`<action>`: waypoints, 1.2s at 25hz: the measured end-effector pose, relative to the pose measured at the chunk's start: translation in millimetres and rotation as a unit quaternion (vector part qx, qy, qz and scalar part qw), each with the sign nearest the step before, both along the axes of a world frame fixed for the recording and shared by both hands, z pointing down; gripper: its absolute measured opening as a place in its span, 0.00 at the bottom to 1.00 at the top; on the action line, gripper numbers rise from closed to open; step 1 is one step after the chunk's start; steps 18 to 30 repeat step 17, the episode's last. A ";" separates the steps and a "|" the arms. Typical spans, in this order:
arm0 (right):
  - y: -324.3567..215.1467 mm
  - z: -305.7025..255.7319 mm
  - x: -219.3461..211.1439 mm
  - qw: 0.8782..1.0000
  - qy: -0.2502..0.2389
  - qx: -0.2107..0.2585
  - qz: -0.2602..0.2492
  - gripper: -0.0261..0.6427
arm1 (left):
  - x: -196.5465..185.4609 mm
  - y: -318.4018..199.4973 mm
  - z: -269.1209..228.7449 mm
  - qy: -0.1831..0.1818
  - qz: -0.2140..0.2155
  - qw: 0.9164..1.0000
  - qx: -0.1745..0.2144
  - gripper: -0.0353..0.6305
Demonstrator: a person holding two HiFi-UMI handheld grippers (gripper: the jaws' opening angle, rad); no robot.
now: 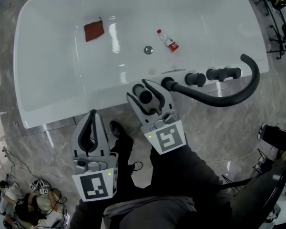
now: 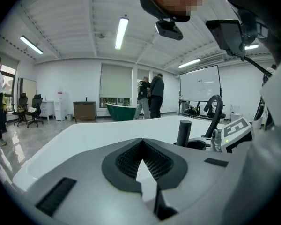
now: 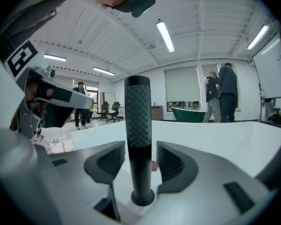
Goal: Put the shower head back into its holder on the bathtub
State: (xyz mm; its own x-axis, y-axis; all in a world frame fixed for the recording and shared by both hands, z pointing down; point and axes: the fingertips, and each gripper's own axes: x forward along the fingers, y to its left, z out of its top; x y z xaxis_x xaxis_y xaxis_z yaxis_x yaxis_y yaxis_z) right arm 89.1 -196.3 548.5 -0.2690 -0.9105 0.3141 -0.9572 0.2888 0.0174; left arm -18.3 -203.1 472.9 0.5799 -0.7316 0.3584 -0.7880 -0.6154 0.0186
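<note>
R tongs (image 3: 140, 150) ajar round showerhead (image 3: 137, 111) (L (image 2: 141, 144) closed)

Test lab: bathtub (image 1: 52, 94), whiteboard (image 2: 200, 86), office chairs (image 2: 30, 109).

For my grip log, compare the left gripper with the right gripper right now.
The left gripper has its jaws shut with nothing between them; the right gripper has its jaws apart, one on either side of the upright shower head. The left gripper hangs short of the bathtub, over the floor; the right gripper is at the bathtub's near rim. Both have the same grey build.
</note>
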 end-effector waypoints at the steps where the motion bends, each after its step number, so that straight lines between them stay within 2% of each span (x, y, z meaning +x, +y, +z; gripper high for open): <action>1: -0.7 1.0 -2.0 1.000 -0.005 -0.005 0.000 0.35 | 0.7 -3.2 -4.9 0.001 0.001 1.000 0.013 0.06; 3: -0.2 -4.6 2.5 1.000 -0.017 0.003 0.007 0.35 | 8.1 -4.8 -12.0 0.005 0.005 1.000 0.029 0.06; 7: 4.7 -13.9 15.0 1.000 -0.016 0.021 0.015 0.35 | 22.5 1.6 -14.6 0.015 0.013 0.999 0.028 0.06; 30: 1.6 -12.7 17.9 1.000 -0.008 0.020 0.018 0.35 | 22.1 -0.3 -12.0 0.019 0.014 0.999 0.028 0.06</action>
